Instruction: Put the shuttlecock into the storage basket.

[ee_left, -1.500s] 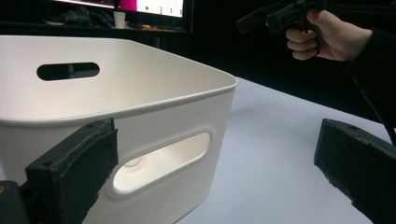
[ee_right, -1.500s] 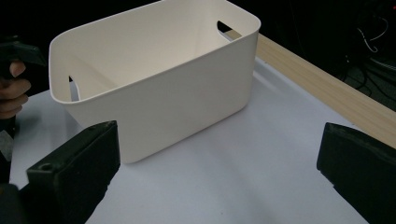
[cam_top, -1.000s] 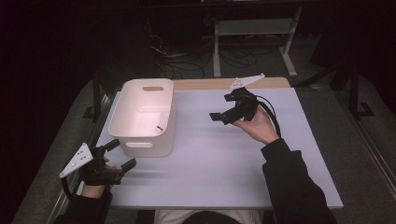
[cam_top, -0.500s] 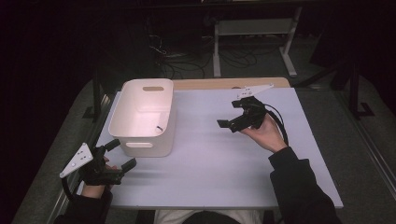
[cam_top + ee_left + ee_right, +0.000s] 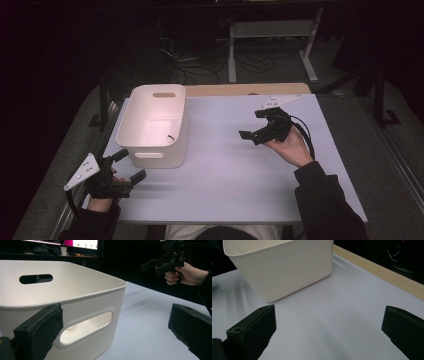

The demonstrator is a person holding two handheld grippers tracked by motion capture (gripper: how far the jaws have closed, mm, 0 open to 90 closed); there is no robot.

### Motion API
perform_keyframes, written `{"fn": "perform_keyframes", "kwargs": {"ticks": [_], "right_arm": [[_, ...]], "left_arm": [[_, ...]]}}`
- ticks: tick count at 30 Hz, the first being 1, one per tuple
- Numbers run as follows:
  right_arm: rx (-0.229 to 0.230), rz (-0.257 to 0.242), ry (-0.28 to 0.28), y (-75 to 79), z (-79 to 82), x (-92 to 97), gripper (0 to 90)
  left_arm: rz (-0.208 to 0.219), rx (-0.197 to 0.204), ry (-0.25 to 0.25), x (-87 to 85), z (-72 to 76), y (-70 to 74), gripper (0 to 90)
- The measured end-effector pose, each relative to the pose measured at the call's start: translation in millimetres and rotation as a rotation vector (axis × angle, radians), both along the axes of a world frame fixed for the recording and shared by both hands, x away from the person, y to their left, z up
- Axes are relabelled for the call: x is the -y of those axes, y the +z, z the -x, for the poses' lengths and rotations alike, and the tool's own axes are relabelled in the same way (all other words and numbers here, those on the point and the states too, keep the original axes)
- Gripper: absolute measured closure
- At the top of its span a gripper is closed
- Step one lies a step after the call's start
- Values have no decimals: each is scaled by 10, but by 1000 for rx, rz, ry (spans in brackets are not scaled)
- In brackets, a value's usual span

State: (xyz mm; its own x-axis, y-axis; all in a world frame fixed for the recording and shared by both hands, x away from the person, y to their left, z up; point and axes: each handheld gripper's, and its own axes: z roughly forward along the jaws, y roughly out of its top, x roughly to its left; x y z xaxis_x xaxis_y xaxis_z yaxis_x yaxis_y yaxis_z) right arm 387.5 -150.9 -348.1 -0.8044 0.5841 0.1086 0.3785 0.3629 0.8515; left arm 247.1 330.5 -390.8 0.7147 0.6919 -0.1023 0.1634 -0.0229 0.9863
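High view: left gripper point(image 5: 129, 166) sits low at the near-left corner of the table point(image 5: 235, 170), jaws apart, nothing between them, pointing toward the near end of the white bin point(image 5: 155, 125). Its far jaw tip is just beside the bin's near-left corner; touching or not, cannot tell. Left hand point(image 5: 102, 192) wraps the grip, sleeve cut off by the bottom edge. Right gripper point(image 5: 253, 125) is held up over the right half of the table, well apart from the bin, jaws spread and empty, aimed left toward it. Right hand point(image 5: 287, 145) grips from below, forearm coming in from the bottom right. Bin stands upright on the left part of the table, long side running away from the person, slot handles in both end walls. Small dark mark inside on the right wall, too small to identify. Wide bare tabletop between bin and right gripper. Wooden strip point(image 5: 240, 90) along the far edge. Room behind is dark.

Left gripper view: both jaws wide apart, holding nothing. Bin point(image 5: 75, 292) close ahead, near handle slot just past the left jaw. Right gripper point(image 5: 160, 263) and hand point(image 5: 186, 273) farther off, upper right. Bin's base cut off by the frame.

Right gripper view: jaws apart, empty. Bin point(image 5: 282, 267) upper left, rim cropped. Bare table point(image 5: 332, 315) ahead, wooden strip point(image 5: 382, 271) at right.
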Motion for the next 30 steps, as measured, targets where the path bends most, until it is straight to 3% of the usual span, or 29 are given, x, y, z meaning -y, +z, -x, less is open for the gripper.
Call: {"fn": "perform_keyframes", "kwargs": {"ticks": [30], "right_arm": [[6, -14, -64, -334, 288, 403, 0]], "left_arm": [[-1, 2, 1, 7, -2, 0, 0]]}}
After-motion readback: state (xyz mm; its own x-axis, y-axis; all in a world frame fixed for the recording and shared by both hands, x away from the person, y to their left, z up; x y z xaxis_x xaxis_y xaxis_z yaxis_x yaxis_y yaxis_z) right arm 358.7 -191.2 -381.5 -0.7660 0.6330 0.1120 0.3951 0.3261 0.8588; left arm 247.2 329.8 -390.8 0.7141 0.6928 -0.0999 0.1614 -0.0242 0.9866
